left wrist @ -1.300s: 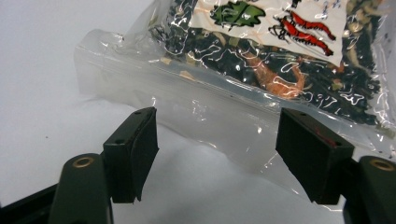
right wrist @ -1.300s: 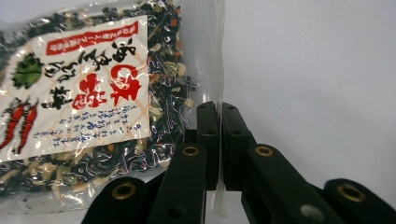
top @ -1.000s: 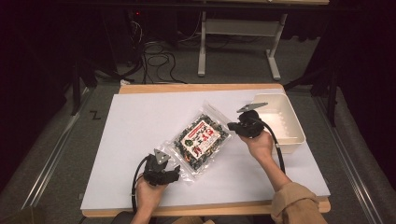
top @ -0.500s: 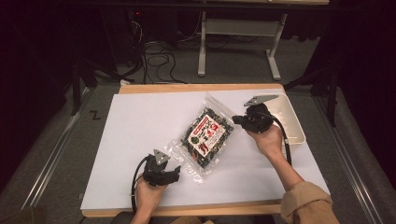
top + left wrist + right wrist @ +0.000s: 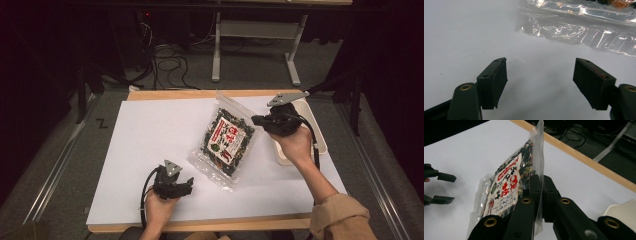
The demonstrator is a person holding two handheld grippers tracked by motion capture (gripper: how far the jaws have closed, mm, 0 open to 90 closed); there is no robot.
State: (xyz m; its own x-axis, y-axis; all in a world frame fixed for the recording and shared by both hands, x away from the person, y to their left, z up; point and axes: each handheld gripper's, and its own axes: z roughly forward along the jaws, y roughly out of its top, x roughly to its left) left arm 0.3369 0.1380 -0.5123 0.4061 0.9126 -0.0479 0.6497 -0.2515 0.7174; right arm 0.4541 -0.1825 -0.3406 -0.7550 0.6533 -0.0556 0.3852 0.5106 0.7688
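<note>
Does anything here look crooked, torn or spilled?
Nothing spilled or torn. The snack bag is just tilted: the right gripper pinches its clear edge and holds that side up, while the far end rests on the white table.

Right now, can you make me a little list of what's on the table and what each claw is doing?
Held thing: clear plastic bag of dark dried food with a red and white label
Right claw: shut on the bag's edge, one end of the bag raised off the table
Left claw: open, nothing between its jaws, low over the sheet beside the bag's near end
Surface: white sheet on a wooden table
Nearby: white plastic tub at the table's right edge, behind the right hand
</note>
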